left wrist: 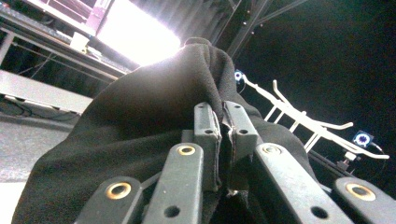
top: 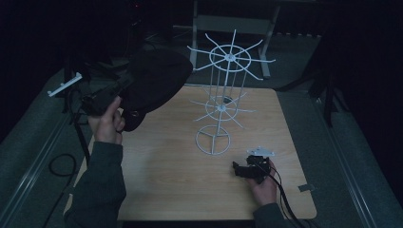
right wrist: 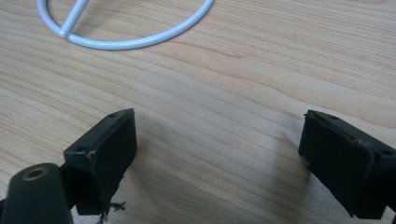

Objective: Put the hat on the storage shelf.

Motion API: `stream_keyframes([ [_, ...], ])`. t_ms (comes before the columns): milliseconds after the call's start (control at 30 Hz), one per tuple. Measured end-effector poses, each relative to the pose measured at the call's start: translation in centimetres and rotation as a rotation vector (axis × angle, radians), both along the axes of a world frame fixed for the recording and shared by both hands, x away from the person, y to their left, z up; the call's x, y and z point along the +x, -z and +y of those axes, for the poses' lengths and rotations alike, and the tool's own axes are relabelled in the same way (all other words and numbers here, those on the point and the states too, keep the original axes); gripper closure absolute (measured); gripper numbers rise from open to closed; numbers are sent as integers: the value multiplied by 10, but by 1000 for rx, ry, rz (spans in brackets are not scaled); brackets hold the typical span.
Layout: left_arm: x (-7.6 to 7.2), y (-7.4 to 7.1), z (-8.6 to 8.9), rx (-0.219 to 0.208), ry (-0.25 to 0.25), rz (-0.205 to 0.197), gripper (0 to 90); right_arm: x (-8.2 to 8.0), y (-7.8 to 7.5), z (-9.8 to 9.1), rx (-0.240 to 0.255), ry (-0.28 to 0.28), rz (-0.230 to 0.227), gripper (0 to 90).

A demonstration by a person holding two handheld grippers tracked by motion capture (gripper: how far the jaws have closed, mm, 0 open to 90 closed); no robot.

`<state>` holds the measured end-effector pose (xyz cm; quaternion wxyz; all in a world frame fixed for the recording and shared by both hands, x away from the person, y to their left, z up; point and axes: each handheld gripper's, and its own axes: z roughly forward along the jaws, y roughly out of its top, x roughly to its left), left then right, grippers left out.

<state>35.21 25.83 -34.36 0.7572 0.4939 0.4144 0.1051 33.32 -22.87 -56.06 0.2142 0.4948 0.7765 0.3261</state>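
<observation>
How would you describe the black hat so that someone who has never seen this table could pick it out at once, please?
Start at the wooden table with the white wire rack standing near its middle. To the left of the rack's top ring, the left gripper holds the black hat up in the air. It is the one soft, dark, rounded fabric thing, unlike the thin white wire beside it.
</observation>
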Motion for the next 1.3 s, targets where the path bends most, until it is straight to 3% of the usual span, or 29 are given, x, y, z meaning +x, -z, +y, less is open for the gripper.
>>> stream_keyframes([
  [1300,3,-9,8,-76,-21,-19,862,0,0,0,1,0,-1,111],
])
